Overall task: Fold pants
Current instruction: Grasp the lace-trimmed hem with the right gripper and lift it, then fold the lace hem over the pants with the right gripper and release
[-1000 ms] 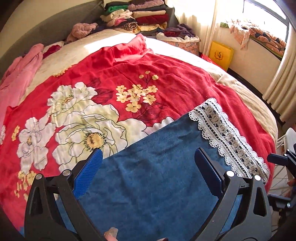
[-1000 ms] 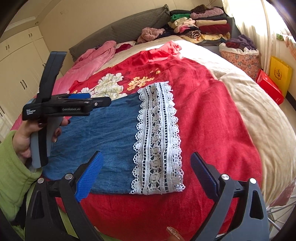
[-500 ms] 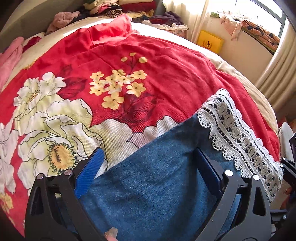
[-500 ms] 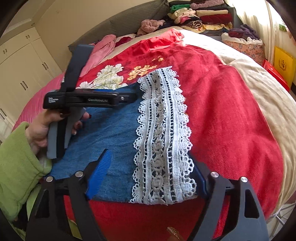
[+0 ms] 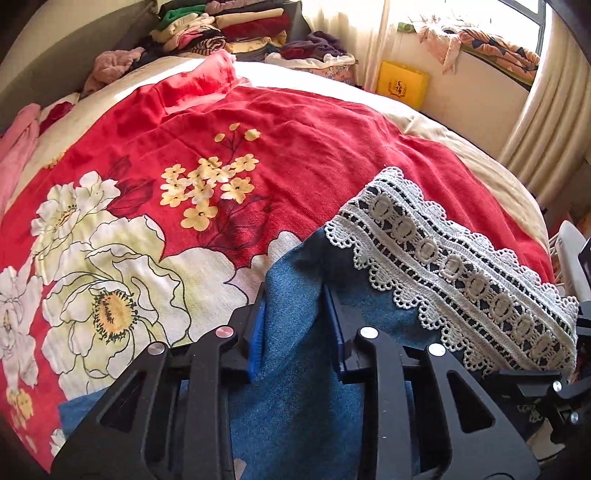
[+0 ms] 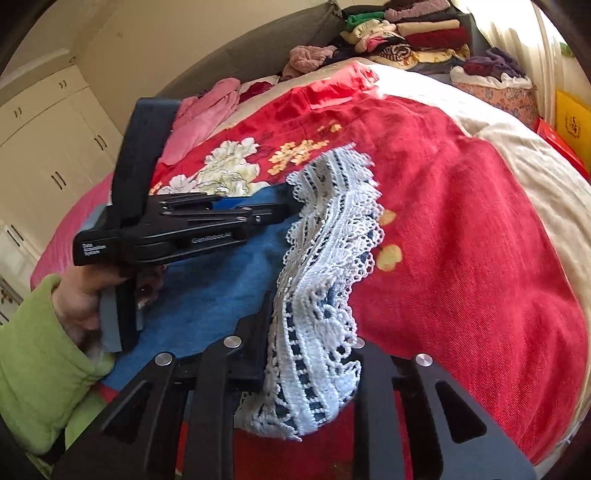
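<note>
A red floral bedspread [image 5: 314, 155] is covering the bed, with stacked clothes [image 5: 221, 26] piled at the far end. You are holding the left gripper [image 5: 295, 317] low and level, clenching a raised fold of the blue pants [image 5: 295, 406] lying at the near edge. Your right gripper [image 6: 310, 354] is pinching their white lace hem [image 6: 325, 258], lifting it so it is draping. Your green sleeve [image 6: 40, 369] is filling the near left. The lace is hiding the right fingertips.
</note>
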`<move>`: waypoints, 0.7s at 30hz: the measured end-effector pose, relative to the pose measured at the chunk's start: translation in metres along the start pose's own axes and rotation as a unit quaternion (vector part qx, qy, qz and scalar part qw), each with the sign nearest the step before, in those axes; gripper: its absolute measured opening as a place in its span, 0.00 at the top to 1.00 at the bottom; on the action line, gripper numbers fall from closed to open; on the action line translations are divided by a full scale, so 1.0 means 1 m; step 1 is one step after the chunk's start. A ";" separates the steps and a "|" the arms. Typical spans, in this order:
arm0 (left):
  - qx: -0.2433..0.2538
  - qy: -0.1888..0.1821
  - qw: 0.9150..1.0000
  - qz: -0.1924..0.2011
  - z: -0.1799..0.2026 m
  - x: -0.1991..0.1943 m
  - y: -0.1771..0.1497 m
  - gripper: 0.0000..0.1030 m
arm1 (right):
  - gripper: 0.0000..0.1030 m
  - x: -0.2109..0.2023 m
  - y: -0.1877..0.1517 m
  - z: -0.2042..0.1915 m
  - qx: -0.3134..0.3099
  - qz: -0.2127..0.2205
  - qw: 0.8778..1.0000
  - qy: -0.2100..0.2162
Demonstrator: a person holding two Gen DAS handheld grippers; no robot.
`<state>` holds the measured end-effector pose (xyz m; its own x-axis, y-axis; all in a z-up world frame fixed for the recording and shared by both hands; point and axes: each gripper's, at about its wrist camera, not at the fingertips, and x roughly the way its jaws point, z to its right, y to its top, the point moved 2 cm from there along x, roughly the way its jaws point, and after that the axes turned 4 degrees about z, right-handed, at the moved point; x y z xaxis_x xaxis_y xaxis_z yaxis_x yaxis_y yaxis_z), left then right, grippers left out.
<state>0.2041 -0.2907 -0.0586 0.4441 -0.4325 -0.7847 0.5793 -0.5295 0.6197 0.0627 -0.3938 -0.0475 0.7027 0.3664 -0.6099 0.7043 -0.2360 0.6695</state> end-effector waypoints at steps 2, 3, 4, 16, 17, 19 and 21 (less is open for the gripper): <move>-0.010 -0.007 1.000 0.002 -0.003 -0.003 0.000 0.84 | 0.82 -0.004 0.005 -0.012 -0.015 0.007 1.000 0.005; -0.016 -0.011 1.000 0.002 -0.005 -0.004 0.001 0.86 | 0.82 -0.006 0.007 -0.017 -0.021 0.009 1.000 0.007; -0.024 -0.015 1.000 0.005 -0.008 -0.008 0.001 0.86 | 0.82 -0.008 0.010 -0.025 -0.030 0.012 0.999 0.008; -0.085 -0.032 0.995 0.046 -0.057 -0.069 -0.020 0.86 | 0.82 -0.005 0.029 -0.123 -0.149 0.017 0.988 0.036; -0.093 -0.033 0.994 0.046 -0.063 -0.074 -0.024 0.80 | 0.82 0.000 0.025 -0.134 -0.165 0.011 0.986 0.034; -0.126 -0.034 0.990 0.046 -0.086 -0.087 -0.042 0.66 | 0.82 0.012 0.018 -0.149 -0.183 -0.004 0.982 0.037; -0.155 -0.012 0.987 0.045 -0.107 -0.102 -0.060 0.61 | 0.82 0.027 0.007 -0.162 -0.197 -0.026 0.979 0.042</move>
<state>0.1971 -0.1363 -0.0177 0.4900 -0.4863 -0.7235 0.7204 -0.2414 0.6502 0.0702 -0.2397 0.0097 0.6450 0.4446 -0.6216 0.6330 0.1448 0.7605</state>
